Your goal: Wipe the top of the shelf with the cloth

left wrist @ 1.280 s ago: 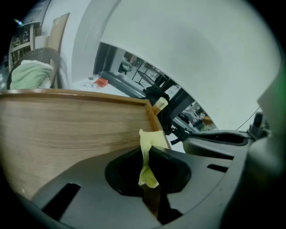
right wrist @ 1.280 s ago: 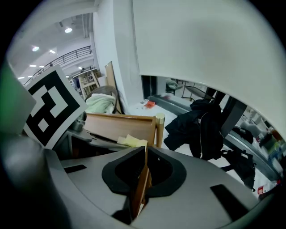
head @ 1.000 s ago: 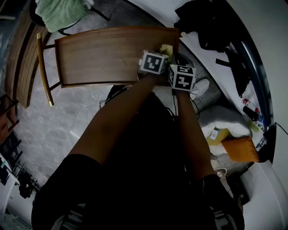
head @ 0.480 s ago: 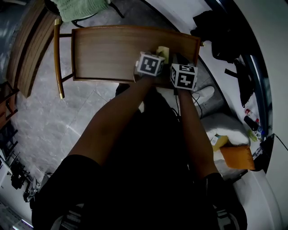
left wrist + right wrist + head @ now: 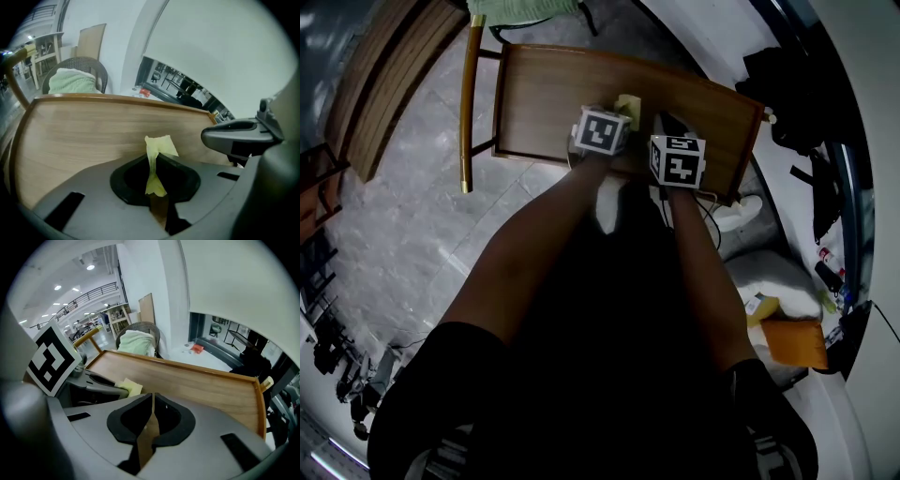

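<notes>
Left gripper is pinching the yellow cloth. Its jaws are closing tight on a thin fold, and the loose end is standing up above the tips instead of lying flat. Right gripper is hanging just beside it, jaws pressed together with nothing between them. Both are sitting over the near-right part of the wooden shelf top, with most of the top stretching away to the left. Can't tell whether the cloth is touching the wood.

Probably wiping is only starting. To do it well, the left gripper is needing to tip down so the free part of the cloth is pressing flat on the wood. Then it should be dragging in long overlapping passes toward the left end, right up to the raised rim. The right gripper should be staying clear of that path. The pinch looks thin, so the cloth may be slipping out under a hard drag.
</notes>
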`<state>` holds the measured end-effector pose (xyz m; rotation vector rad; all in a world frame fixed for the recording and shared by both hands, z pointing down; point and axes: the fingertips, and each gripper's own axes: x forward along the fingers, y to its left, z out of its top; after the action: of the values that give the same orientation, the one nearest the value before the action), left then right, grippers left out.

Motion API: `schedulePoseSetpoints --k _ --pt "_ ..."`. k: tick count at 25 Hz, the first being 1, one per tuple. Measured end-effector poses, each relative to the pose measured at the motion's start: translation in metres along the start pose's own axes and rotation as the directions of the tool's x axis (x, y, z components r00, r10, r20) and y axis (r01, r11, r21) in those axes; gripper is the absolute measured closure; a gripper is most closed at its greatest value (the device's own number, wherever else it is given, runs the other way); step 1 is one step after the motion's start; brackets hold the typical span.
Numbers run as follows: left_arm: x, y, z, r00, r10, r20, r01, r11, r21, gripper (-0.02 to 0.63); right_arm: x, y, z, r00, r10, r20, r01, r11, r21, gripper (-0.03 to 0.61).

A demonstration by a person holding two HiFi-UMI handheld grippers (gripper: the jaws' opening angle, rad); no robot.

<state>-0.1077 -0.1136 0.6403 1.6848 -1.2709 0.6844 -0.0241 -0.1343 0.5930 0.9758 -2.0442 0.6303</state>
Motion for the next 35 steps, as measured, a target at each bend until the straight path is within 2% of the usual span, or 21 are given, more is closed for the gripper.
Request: schedulePoseSetpoints --k 8,11,15,19,25,29,35 --pt "-0.034 0.087 -0.013 0.997 0.082 -0.012 -0.083 0.995 -0.059 0.578 0.017 0.048 0.014 1.0 0.019 0.008 -0.019 1.0 -0.008 0.548" --pt "-0.047 0.121 -0.019 0.993 0.119 -0.012 -0.119 0.986 -0.113 0.578 0.023 0.06 0.016 1.0 0.019 0.009 -0.019 1.0 0.005 0.548" --pt "-0.06 0.15 -0.022 0.995 0.101 0.008 -0.098 0.983 -0.157 0.578 0.03 0.078 0.021 1.0 0.023 0.014 -0.023 1.0 0.017 0.548" --pt "-0.076 0.182 -0.027 0.989 0.145 0.014 -0.14 0.972 -0.187 0.578 0.034 0.093 0.03 0.999 0.031 0.026 -0.032 0.999 0.018 0.548" --pt "-0.09 0.214 -0.038 0.982 0.191 -0.003 -0.185 0.946 -0.266 0.578 0.038 0.103 0.041 0.998 0.032 0.047 -0.034 0.999 0.029 0.548" --pt "-0.096 0.225 -0.041 0.976 0.218 -0.009 -0.212 0.935 -0.286 0.578 0.035 0.104 0.04 0.998 0.033 0.047 -0.035 0.999 0.033 0.548" --pt "-0.101 0.233 -0.04 0.962 0.274 -0.017 -0.265 0.911 -0.315 0.578 0.024 0.083 0.038 0.999 0.018 0.051 -0.02 0.999 0.044 0.547"
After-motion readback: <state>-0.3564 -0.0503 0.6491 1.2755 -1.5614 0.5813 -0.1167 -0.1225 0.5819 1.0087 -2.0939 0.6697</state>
